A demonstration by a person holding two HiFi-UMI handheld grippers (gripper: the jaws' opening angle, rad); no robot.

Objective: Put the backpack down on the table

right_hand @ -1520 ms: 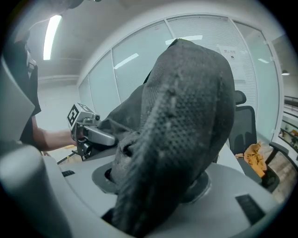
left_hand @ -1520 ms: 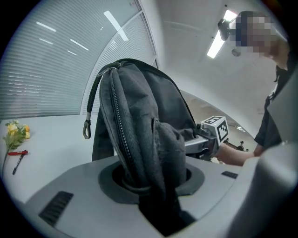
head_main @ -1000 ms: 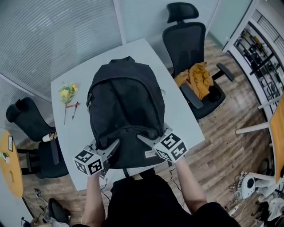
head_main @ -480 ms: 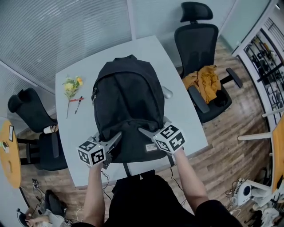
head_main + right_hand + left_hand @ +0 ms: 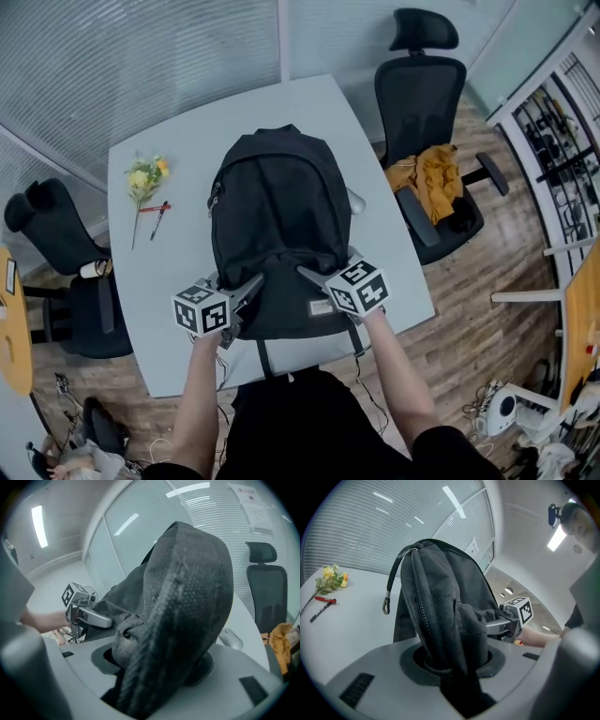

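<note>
A black backpack [image 5: 281,206] stands upright over the near half of the white table [image 5: 150,272]; whether its base touches the tabletop I cannot tell. My left gripper [image 5: 251,283] is shut on the fabric of its lower left side, and my right gripper [image 5: 306,274] on its lower right side. In the left gripper view the backpack [image 5: 440,606] bunches between the jaws, its zipper pull hanging on the left. In the right gripper view the mesh back panel [image 5: 187,597] fills the jaws, which have just been opening a little with the fabric still pinched between them.
A yellow flower sprig [image 5: 142,178] and a red pen [image 5: 155,208] lie at the table's left. A computer mouse [image 5: 356,200] sits just right of the backpack. An office chair with an orange garment [image 5: 427,178] stands at the right, and a black chair [image 5: 56,253] at the left.
Both grippers have come down together with the backpack, which now sits lower over the table. The grips on its two lower sides have stayed in place.
</note>
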